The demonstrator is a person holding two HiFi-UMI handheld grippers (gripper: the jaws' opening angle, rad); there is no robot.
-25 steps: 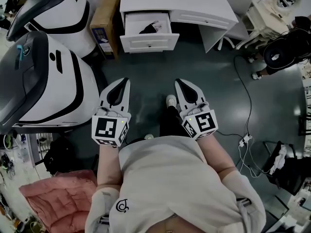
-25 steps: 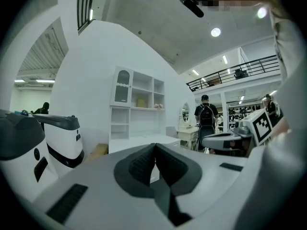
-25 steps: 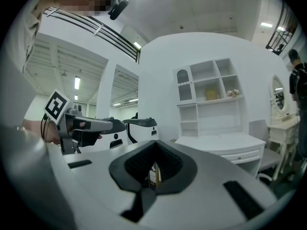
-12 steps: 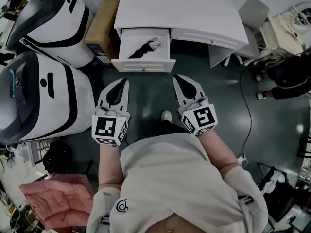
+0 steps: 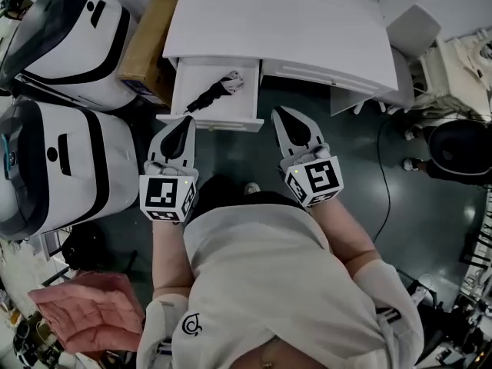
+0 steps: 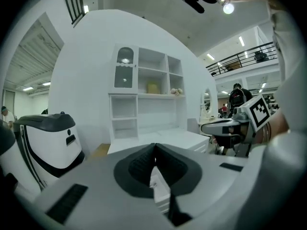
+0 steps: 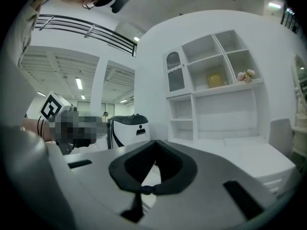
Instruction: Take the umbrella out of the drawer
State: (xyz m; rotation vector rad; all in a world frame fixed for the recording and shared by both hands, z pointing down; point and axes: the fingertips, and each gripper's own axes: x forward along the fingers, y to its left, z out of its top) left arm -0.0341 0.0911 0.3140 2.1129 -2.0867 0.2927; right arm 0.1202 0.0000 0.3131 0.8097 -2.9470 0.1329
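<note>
1. One black folded umbrella [image 5: 211, 92] lies slantwise in the open white drawer [image 5: 201, 121]. Its paler end points toward the back right corner and its dark tip toward the front left. Nothing grips it yet.
2. The drawer stands pulled out of the left side of the white desk [image 5: 307, 29], and the umbrella's paler end lies close to the desk top's edge. If you lift steeply from the dark tip, that end may catch under the edge and twist the umbrella out of your grip.
3. Your left gripper [image 5: 184, 120] has its jaws pressed together with nothing between them. In the head view its tip lies at the drawer's front panel, and you cannot tell from here whether it touches. A forward nudge at that height would likely push the drawer back in.
4. Your right gripper [image 5: 278, 112] is also pressed together and empty. It hangs over the dark floor [image 5: 231, 160], just right of the drawer's front corner.
5. With both tools pressed together, reaching in as they are would only prod the umbrella. That could shove it against a drawer wall or deeper toward the back. Spread the jaws before you go down, and mind the side walls, which leave little room across the slanted umbrella.
6. The umbrella's soft folded cloth may give under the pads, so a pinch near either end could let it tip and slide out.
7. Two rounded white-and-black machines [image 5: 54, 160] and a brown cardboard box [image 5: 146, 41] crowd the drawer's left side. A wide swing of your left arm could strike them.
</note>
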